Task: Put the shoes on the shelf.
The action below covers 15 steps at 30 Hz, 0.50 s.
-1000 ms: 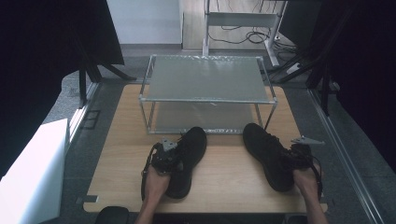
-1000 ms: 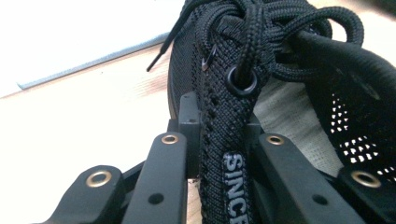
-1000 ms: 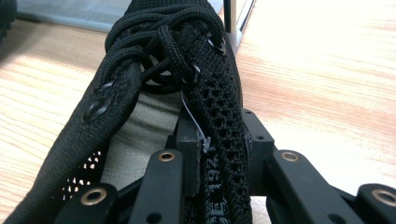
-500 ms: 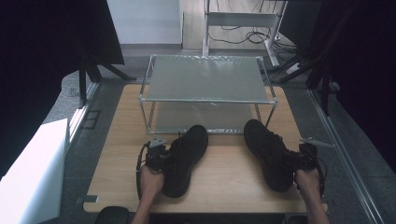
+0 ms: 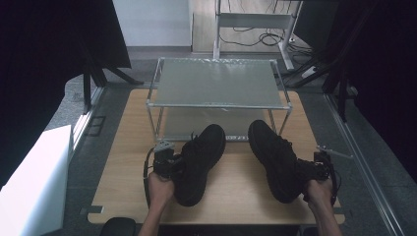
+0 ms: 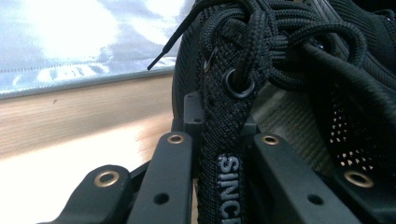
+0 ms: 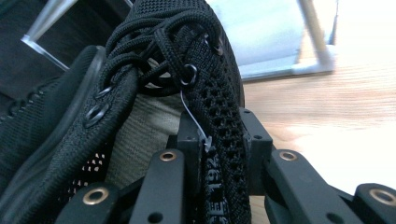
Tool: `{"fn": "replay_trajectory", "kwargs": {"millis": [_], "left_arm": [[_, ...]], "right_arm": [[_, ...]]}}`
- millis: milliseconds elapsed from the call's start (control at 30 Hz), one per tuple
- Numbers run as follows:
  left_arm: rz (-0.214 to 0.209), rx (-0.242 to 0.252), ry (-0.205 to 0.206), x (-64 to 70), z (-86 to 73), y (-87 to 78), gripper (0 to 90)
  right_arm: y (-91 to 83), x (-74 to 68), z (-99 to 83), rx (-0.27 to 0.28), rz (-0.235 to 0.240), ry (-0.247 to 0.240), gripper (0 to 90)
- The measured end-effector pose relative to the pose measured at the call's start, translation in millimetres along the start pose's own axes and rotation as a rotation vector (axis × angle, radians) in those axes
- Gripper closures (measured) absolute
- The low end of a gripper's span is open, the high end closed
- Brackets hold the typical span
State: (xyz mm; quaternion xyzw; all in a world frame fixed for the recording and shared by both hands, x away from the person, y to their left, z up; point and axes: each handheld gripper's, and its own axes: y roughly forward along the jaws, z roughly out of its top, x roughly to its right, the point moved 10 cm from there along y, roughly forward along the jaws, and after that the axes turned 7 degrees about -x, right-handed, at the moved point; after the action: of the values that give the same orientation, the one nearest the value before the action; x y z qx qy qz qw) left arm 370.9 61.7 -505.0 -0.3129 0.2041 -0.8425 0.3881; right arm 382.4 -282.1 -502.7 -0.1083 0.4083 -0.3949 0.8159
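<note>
1. Two black shoes lie on the wooden bench (image 5: 128, 147), each held at its collar edge by a pair of tongs; the left shoe (image 5: 199, 162) sits just right of the left tongs (image 5: 169, 164), the right shoe (image 5: 275, 157) just left of the right tongs (image 5: 314, 169).
2. Both shoes run lengthwise away from the person, toes toward the metal rack (image 5: 219, 83) ahead of the tongs; the left shoe's toe leans right, the right shoe's leans left.
3. The left tongs pinch the eyelet strip of the left shoe (image 6: 224, 154); white letters on it read "SINC", the rest cut off.
4. The right tongs pinch the mesh edge of the right shoe (image 7: 219, 140); printed there is "E 192", partly hidden.
5. Compared with a second ago, both pairs of tongs and shoes sit slightly nearer the person; the grips are unchanged.
</note>
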Motion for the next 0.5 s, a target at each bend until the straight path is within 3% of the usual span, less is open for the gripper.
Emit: {"fn": "replay_trajectory", "kwargs": {"millis": [200,300,500], "left_arm": [[-0.026,0.029,-0.019,3.6,4.4,-4.3,81.9],[-0.041,0.056,-0.034,6.7,6.8,-9.0,81.9],[-0.069,0.09,-0.034,14.2,9.6,-17.2,81.9]], "right_arm": [[5.3,-14.9,-0.7,0.006,0.049,0.011,74.9],[9.4,-27.5,-1.9,0.005,0.095,0.02,74.9],[11.7,-44.7,-2.4,0.01,0.154,0.031,74.9]]}}
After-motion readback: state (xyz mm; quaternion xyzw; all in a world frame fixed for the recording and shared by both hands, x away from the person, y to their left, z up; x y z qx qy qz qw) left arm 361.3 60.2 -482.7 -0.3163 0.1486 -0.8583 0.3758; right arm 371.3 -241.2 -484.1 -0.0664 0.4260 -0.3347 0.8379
